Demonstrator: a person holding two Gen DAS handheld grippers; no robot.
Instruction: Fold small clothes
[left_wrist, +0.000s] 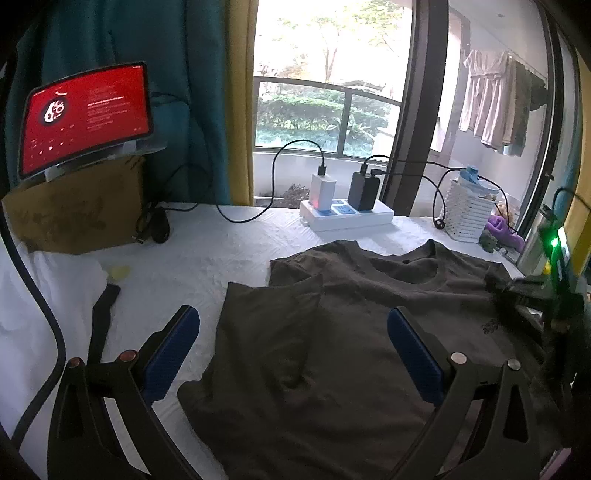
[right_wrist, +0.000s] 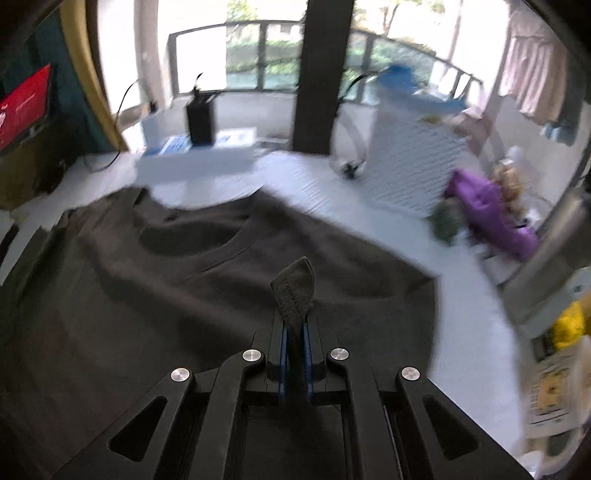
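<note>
A dark olive T-shirt (left_wrist: 332, 332) lies spread on the white table cover, neck hole toward the window, its left sleeve side folded inward. My left gripper (left_wrist: 293, 345) hovers open above the shirt's left part, blue pads wide apart with nothing between them. In the right wrist view the same T-shirt (right_wrist: 166, 280) fills the lower left. My right gripper (right_wrist: 295, 332) is shut on a hemmed edge of the shirt, and a tab of fabric sticks up from between the pads. The right gripper also shows at the shirt's right edge (left_wrist: 532, 295) in the left wrist view.
A white power strip (left_wrist: 347, 216) with chargers and cables sits at the back by the window. A white slatted basket (left_wrist: 467, 206) and purple cloth (right_wrist: 491, 210) stand at the right. A red-screened tablet (left_wrist: 85, 114) rests on a cardboard box (left_wrist: 77, 210) at left. White fabric (left_wrist: 40, 295) lies left.
</note>
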